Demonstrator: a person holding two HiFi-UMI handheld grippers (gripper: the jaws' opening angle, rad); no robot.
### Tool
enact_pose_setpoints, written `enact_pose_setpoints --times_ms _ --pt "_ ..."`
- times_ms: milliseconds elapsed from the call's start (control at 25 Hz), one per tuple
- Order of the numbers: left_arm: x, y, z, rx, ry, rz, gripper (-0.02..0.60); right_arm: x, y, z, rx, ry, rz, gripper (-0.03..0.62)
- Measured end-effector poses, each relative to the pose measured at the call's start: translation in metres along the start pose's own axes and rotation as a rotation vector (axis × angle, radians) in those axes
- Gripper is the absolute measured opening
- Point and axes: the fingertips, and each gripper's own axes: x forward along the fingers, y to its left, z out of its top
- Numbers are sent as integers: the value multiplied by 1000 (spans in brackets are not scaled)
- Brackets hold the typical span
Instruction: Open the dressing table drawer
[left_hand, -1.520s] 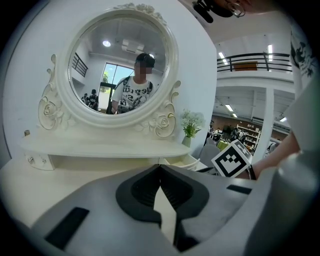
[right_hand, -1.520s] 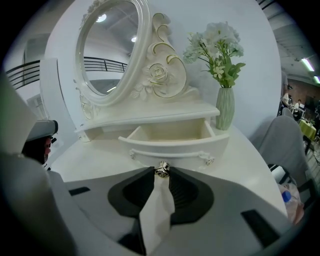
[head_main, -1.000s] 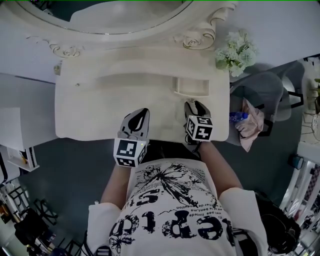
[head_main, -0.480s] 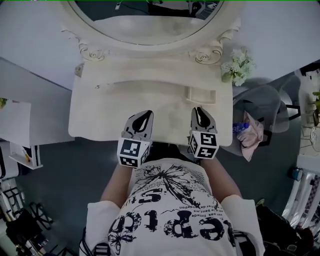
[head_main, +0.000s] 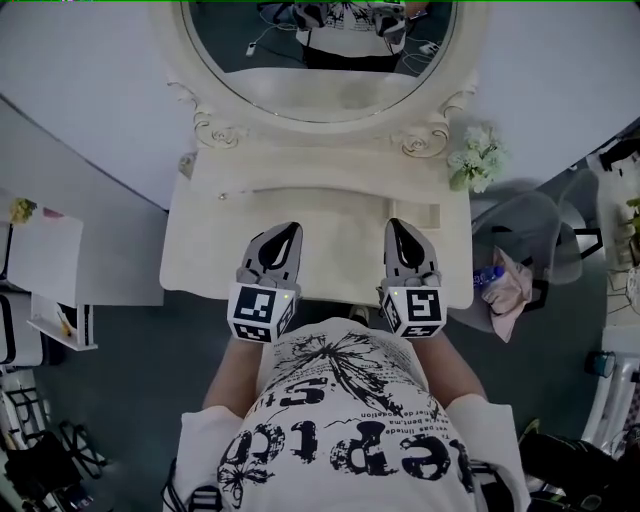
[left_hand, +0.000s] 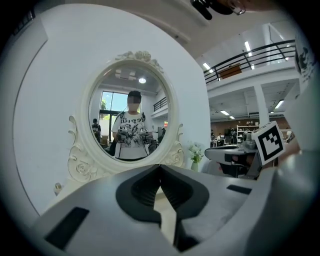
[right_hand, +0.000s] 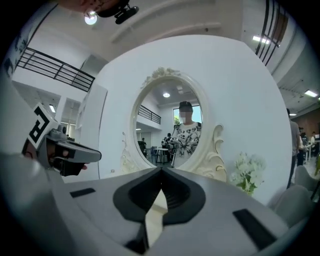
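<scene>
Cream dressing table (head_main: 335, 245), lengthwise left-right

This is a big open hall. A railed mezzanine (left_hand: 260, 52) and ceiling strip lights (left_hand: 248, 48) show beyond the white partition (left_hand: 50, 100).

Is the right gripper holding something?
No, the right gripper is shut with nothing between its tips, and it points toward the mirror.

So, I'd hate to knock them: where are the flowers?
Head view, right side: the flowers sit just right of the mirror frame, near the table's back corner.
</scene>
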Motion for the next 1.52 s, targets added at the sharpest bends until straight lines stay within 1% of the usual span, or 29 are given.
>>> enact_pose_setpoints --times_ms 120,200,320,480,680,960,1120,1280,1520 --pt "-7 3 19 45 -48 1 18 -1 13 16 -13 -49 43 17" --pt "-9 5 24 61 -60 2 18 -1 20 20 -13 -64 64 17" --pt "-8 7 22 55 -56 -2 18 1 26 18 -6 -58 81 17" --pt "-4 8 21 42 -55 -12 18 5 26 12 22 -29 79 17" --pt "-1 11 22 40 -62 -15 18 9 27 9 14 -13 83 17" --pt "1 14 23 38 -60 -15 18 13 32 8 19 -15 99 17" --pt "3 13 24 39 -56 -21 18 17 32 5 -1 13 93 17" --pt "5 12 25 46 -58 -28 18 19 34 4 13 16 97 17" --pt "11 16 22 28 -48 -24 18 24 33 3 14 12 102 17"
